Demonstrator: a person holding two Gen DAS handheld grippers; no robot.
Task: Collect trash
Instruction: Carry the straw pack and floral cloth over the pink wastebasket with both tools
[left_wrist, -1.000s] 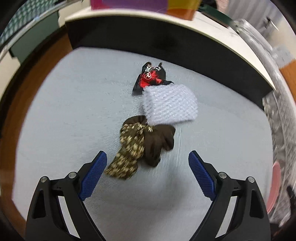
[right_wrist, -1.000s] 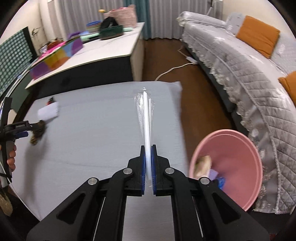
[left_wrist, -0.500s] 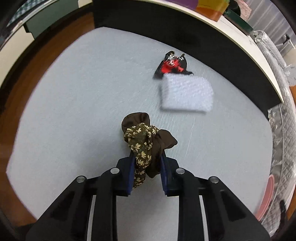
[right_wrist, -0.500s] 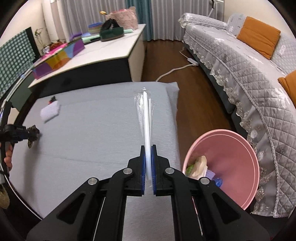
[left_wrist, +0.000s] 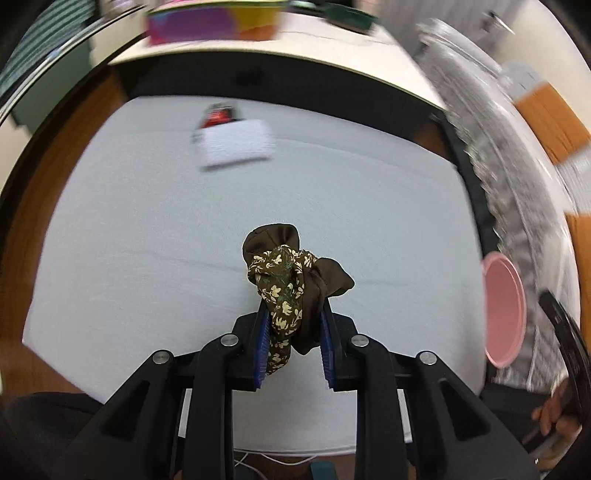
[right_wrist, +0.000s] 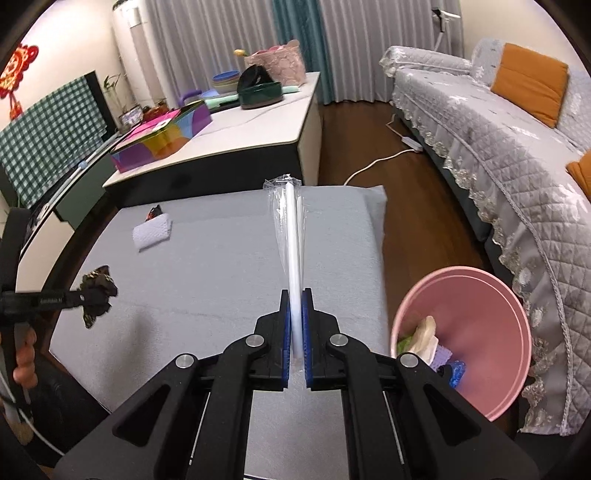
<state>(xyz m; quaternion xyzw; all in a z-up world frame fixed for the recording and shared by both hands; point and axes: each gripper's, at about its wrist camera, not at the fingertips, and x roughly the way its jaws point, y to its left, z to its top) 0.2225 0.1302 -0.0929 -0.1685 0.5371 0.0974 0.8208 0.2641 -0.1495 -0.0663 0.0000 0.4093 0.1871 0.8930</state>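
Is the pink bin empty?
No: the right wrist view shows several scraps, pale, green, purple and blue, lying inside the round pink plastic bin beside the grey table.

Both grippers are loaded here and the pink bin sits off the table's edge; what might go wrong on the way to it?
The brown floral cloth bulges loosely above the left gripper, so it may slip out. The wrapped straw sticks far beyond the right gripper and might catch the pink bin rim.

Setting: a home living room around me. Quilted grey sofa (right_wrist: 509, 155) with orange cushions (right_wrist: 528, 88), long curtains (right_wrist: 229, 40), wood floor (right_wrist: 417, 206), cluttered white counter (right_wrist: 258, 122).
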